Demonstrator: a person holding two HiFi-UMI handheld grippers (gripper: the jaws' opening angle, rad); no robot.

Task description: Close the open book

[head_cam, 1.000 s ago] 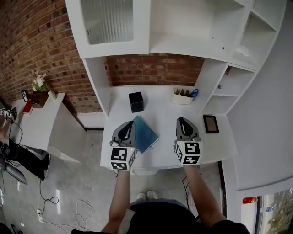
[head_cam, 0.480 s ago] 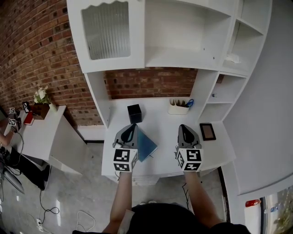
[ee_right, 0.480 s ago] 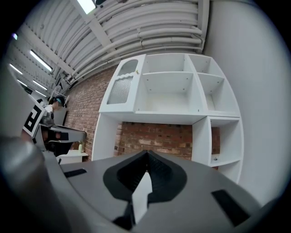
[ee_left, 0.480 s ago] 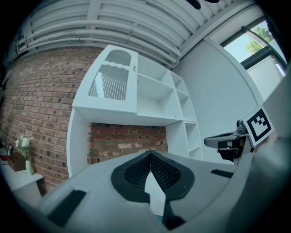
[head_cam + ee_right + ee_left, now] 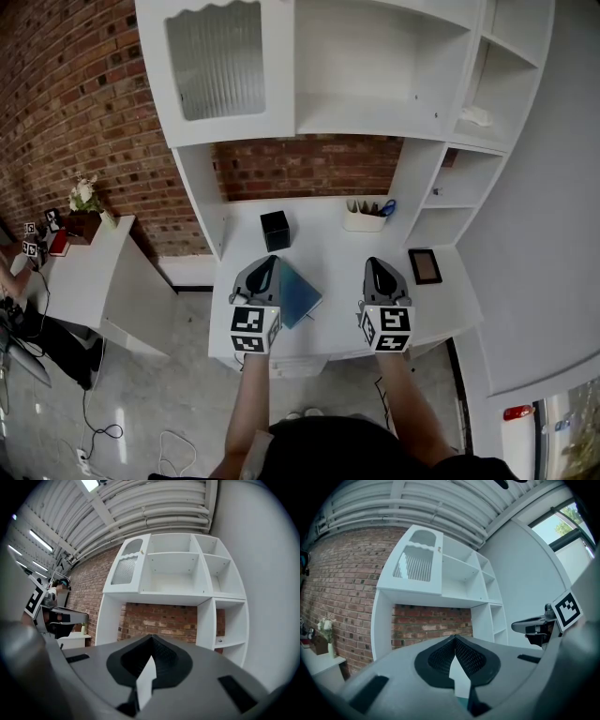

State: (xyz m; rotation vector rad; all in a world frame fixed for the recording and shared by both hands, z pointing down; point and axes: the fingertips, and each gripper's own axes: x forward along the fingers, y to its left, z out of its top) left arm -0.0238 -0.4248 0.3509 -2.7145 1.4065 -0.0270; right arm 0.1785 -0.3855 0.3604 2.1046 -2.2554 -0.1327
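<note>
Held level over the counter's [image 5: 333, 253] front edge, the left gripper [image 5: 271, 262] and right gripper [image 5: 373, 263] hide their tips from the head view. Each gripper view shows its jaws clenched tip to tip, with nothing between them. Only the head view shows the whole teal book [image 5: 302, 292]. It looks closed and lies flat just right of the left jaws and partly beneath them, well apart from the right jaws. Behind stand a black box [image 5: 275, 230] and a pen holder [image 5: 365, 218].
</note>
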